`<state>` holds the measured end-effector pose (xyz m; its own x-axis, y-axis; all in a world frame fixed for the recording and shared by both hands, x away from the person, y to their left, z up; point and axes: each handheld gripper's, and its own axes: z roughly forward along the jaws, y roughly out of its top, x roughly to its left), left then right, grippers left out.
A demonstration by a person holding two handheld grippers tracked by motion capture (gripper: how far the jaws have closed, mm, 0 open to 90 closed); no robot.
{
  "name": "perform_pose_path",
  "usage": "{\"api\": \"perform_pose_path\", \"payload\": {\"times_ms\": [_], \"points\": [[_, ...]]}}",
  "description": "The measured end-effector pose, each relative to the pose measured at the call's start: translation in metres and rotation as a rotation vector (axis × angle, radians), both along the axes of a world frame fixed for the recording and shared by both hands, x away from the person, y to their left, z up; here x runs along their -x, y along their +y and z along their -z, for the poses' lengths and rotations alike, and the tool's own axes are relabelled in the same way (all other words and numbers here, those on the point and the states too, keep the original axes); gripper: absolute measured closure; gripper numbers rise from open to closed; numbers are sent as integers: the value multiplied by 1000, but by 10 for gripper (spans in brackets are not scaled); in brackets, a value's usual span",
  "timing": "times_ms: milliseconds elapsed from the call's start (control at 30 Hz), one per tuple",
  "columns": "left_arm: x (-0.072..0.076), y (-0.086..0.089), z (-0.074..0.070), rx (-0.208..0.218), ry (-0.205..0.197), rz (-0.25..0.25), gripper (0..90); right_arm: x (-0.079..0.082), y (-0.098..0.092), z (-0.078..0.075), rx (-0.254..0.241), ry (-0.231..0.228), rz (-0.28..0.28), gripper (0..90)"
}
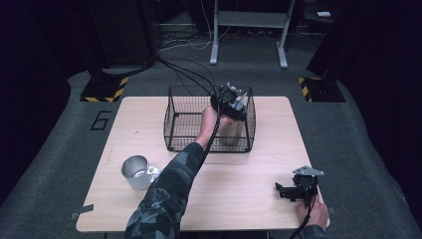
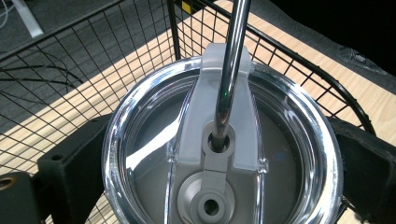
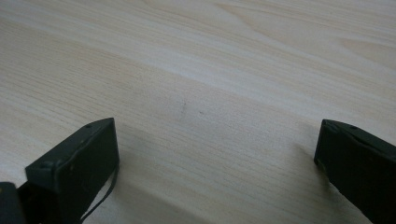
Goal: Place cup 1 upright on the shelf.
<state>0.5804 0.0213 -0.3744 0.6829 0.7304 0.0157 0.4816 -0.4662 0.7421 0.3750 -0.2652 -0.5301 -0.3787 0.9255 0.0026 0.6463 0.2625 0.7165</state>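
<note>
One tumbler [image 2: 219, 154] sits clamped in the left gripper [image 1: 230, 102] above one wire basket [image 1: 174, 119]; one mug [image 1: 136, 172] stands apart; right gripper [image 1: 293, 191] rests wide open, empty.

Basket interior: the black wire mesh basket [image 1: 175, 119] walls in the steel tumbler with clear lid [image 2: 219, 154] on every side; only the open top gives entry.
Basket left half: bare of goods, free room beside the tumbler.
Above the lid: the metal straw [image 2: 231, 65] stands up through the middle and blocks a straight descent.
Tumbler flanks: the left gripper [image 1: 230, 101] has its jaws on both sides.
Table front left: the open metal cup [image 1: 137, 172] stands near the sleeve.
Table centre: bare light wood table [image 1: 249, 174], wide passage.
Right gripper [image 3: 215, 154]: jaws spread over bare wood.
</note>
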Motion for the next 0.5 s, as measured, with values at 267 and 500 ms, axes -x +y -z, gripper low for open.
{"api": "perform_pose_path", "payload": {"times_ms": [267,500], "points": [[-2,3,3,-8,19,12,42,0,0,0,0,2,0,0],[-2,5,3,-13,32,13,40,0,0,0,-1,2,1,0]]}}
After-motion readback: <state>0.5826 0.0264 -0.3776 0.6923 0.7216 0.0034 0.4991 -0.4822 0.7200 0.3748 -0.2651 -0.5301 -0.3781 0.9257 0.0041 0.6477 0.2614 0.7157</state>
